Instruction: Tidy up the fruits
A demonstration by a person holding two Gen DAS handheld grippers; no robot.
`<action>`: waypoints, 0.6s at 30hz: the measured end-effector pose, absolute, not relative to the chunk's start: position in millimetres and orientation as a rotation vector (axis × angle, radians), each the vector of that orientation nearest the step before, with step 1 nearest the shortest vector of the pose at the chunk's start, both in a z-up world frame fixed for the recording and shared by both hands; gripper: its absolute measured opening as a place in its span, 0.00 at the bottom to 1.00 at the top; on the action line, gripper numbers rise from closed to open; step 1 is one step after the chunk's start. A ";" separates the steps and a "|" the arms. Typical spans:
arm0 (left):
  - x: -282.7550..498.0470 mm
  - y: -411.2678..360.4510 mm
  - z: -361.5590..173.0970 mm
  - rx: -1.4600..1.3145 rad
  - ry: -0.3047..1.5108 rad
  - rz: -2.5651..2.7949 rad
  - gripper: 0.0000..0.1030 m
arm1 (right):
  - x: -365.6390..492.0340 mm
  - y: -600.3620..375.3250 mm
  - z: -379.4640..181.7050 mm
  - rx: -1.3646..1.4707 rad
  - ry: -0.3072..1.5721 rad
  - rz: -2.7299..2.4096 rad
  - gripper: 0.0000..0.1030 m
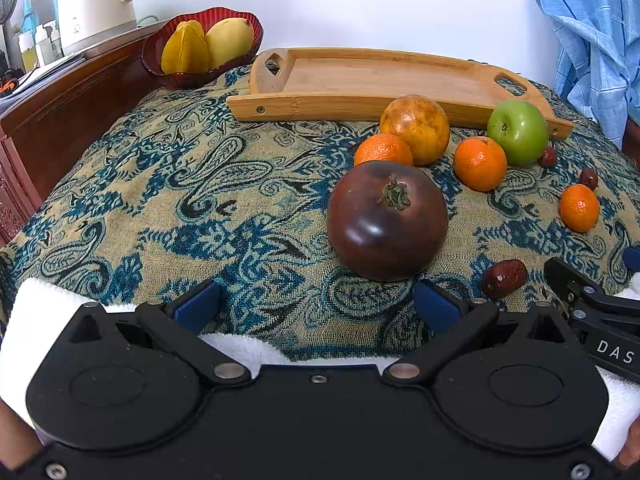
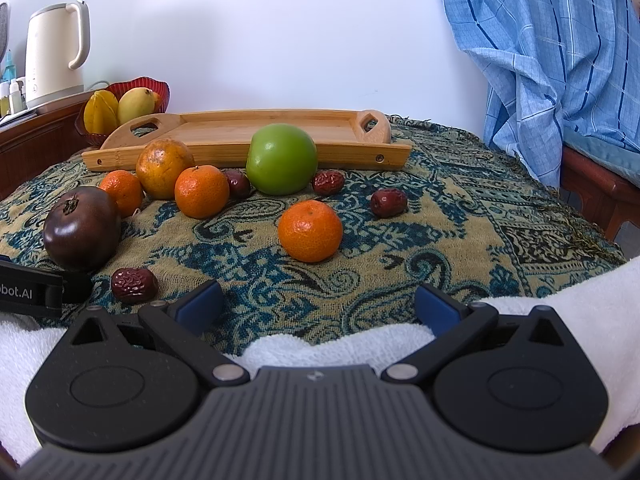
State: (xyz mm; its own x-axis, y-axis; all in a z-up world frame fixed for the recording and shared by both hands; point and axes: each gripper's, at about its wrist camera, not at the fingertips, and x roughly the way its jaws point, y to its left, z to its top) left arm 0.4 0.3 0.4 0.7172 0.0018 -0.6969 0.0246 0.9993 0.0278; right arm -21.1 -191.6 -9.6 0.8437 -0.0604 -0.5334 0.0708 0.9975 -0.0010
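A dark purple round fruit (image 1: pixel 387 220) (image 2: pixel 82 228) lies on the patterned cloth just ahead of my left gripper (image 1: pixel 316 306), which is open and holds nothing. Behind it sit a mottled orange (image 1: pixel 415 129) (image 2: pixel 165 168), three small tangerines (image 1: pixel 480 163) (image 2: pixel 310 230), a green apple (image 1: pixel 518 132) (image 2: pixel 281 158) and several red dates (image 1: pixel 505 278) (image 2: pixel 134 284). An empty bamboo tray (image 1: pixel 372 80) (image 2: pixel 256 136) lies at the back. My right gripper (image 2: pixel 318 306) is open above the cloth, with the nearest tangerine ahead of it.
A red glass bowl (image 1: pixel 160 46) (image 2: pixel 158 88) with a starfruit and a mango stands at the back left. A cream kettle (image 1: pixel 94 0) (image 2: pixel 54 52) and bottles sit on a wooden cabinet. Blue checked fabric (image 2: pixel 552 60) hangs at the right. White towelling lies under both grippers.
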 end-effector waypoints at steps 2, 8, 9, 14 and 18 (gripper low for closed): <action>0.8 0.7 1.4 0.023 0.781 0.007 1.00 | -19.9 -193.0 -9.3 0.020 0.566 -0.069 1.00; -4.6 2.1 0.6 -0.007 0.755 0.062 1.00 | -19.2 -191.5 -7.7 0.018 0.576 -0.063 1.00; -6.3 1.8 0.1 -0.002 0.749 0.064 1.00 | -18.6 -191.7 -8.3 0.017 0.577 -0.062 1.00; -10.1 1.7 -0.6 0.010 0.735 0.060 1.00 | -14.5 -191.5 -6.6 0.015 0.606 -0.062 1.00; -4.8 3.5 4.6 0.019 0.783 0.019 1.00 | -10.7 -192.5 -3.1 0.021 0.637 -0.064 1.00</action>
